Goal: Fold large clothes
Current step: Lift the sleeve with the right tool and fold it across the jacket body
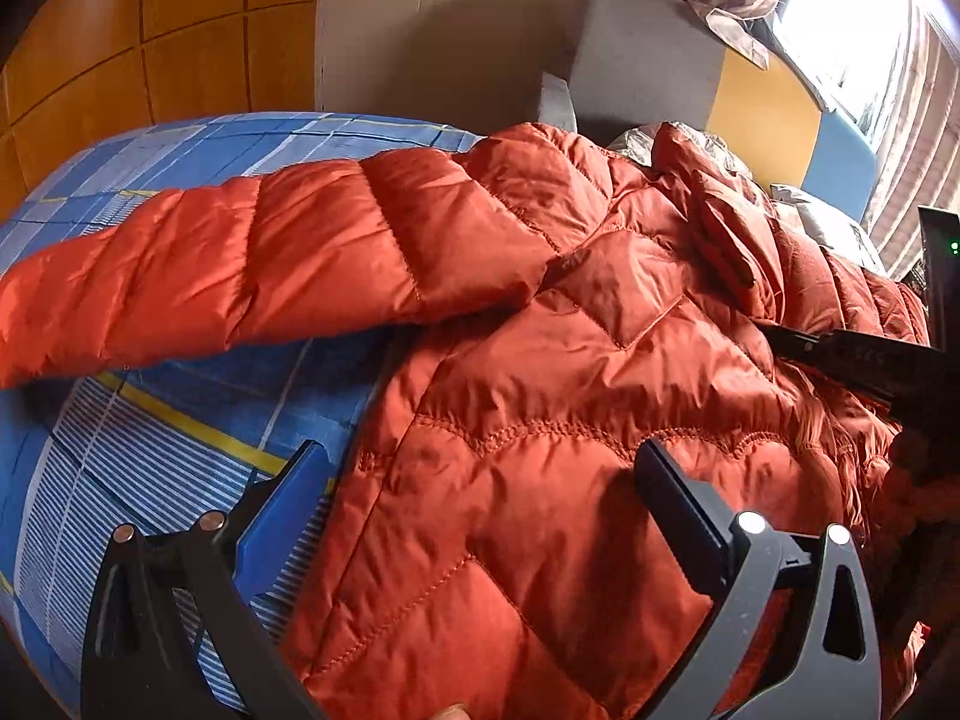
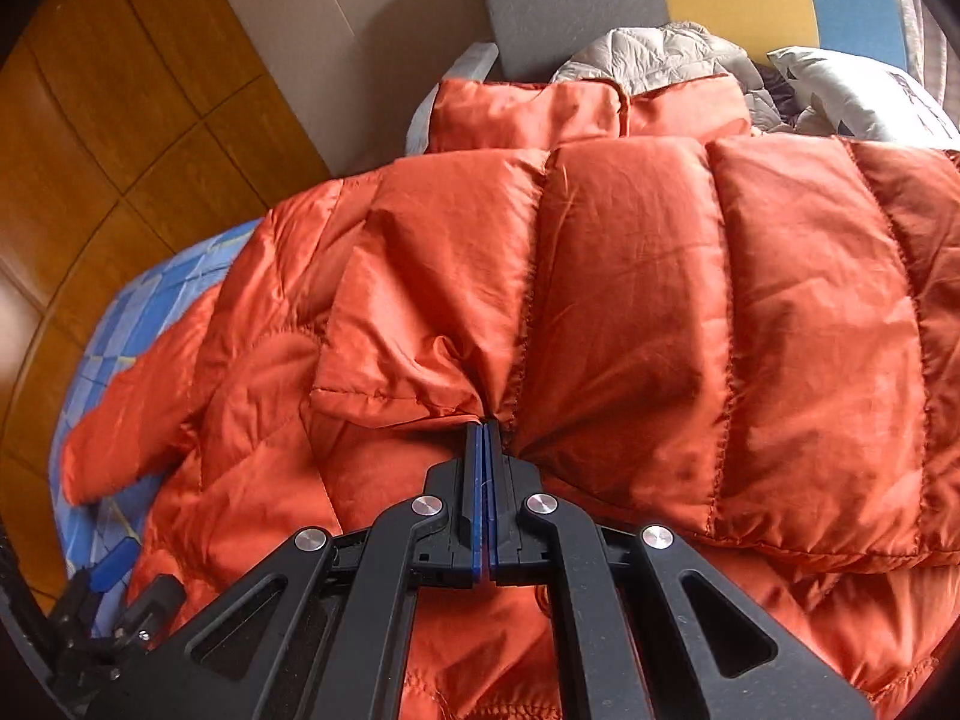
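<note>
Right gripper is clamped tight on the sleeve of the orange puffer jacket, holding it lengthwise across the jacket's body, while the left gripper hangs wide open over the jacket's near edge, its other sleeve stretched out on the blue plaid sheet

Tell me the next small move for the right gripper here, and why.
Probably lay the pinched sleeve down across the puffy orange quilted jacket and release: the right gripper is shut on its fabric edge, already over the body, while the left gripper hovers open.
</note>
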The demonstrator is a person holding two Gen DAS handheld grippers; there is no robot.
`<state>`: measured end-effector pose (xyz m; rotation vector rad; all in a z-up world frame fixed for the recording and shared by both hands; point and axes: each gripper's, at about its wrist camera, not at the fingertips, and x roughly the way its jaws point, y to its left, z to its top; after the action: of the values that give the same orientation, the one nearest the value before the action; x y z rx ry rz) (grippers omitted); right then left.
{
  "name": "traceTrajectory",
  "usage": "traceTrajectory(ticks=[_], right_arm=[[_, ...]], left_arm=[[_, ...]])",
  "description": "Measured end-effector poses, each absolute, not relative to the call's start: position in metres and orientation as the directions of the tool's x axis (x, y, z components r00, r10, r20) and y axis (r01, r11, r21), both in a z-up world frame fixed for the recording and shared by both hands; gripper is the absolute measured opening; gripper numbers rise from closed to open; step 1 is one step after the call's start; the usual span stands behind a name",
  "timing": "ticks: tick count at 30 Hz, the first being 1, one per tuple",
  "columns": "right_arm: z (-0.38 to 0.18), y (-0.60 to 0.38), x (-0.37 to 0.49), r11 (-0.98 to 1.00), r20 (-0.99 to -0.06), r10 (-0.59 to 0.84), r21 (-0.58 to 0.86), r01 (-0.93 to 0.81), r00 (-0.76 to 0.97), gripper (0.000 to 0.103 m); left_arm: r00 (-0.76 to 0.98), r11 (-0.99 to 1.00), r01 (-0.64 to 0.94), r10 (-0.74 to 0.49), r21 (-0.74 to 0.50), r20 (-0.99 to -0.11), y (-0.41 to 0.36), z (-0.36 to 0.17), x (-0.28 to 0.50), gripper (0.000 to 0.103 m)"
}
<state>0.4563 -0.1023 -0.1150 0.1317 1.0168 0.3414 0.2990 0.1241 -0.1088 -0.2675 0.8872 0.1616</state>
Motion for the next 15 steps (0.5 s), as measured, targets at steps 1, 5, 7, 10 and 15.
traceTrajectory(ticks=[1,5,7,10,15], right_arm=[[-0.1163,-0.1022,0.4569,0.939,-0.811,0.340,0.266,-0.218,0.477,0.001],[-0.1207,-0.1020,0.4575,0.938,-0.815,0.341,0.266,-0.221,0.468,0.001],[-0.1205,-0.1036,0.4570,0.935,-0.813,0.349,0.272,-0.226,0.467,0.001],[-0.1187,-0.1050,0.4555,0.935,-0.812,0.351,0.275,-0.226,0.467,0.002],[-0.1123,-0.1078,0.4505,0.931,-0.803,0.362,0.283,-0.231,0.474,0.041]], left_arm=[[0.622,0.955,-0.250,0.029,-0.163,-0.783,0.1239,-0.1093,0.2992,0.101],[0.621,0.955,-0.251,0.034,-0.158,-0.783,0.1228,-0.1102,0.2991,0.101],[0.624,0.956,-0.250,0.037,-0.154,-0.781,0.1222,-0.1099,0.2991,0.101],[0.625,0.956,-0.254,0.045,-0.149,-0.779,0.1216,-0.1095,0.2981,0.101],[0.625,0.956,-0.260,0.059,-0.136,-0.778,0.1203,-0.1081,0.2956,0.101]])
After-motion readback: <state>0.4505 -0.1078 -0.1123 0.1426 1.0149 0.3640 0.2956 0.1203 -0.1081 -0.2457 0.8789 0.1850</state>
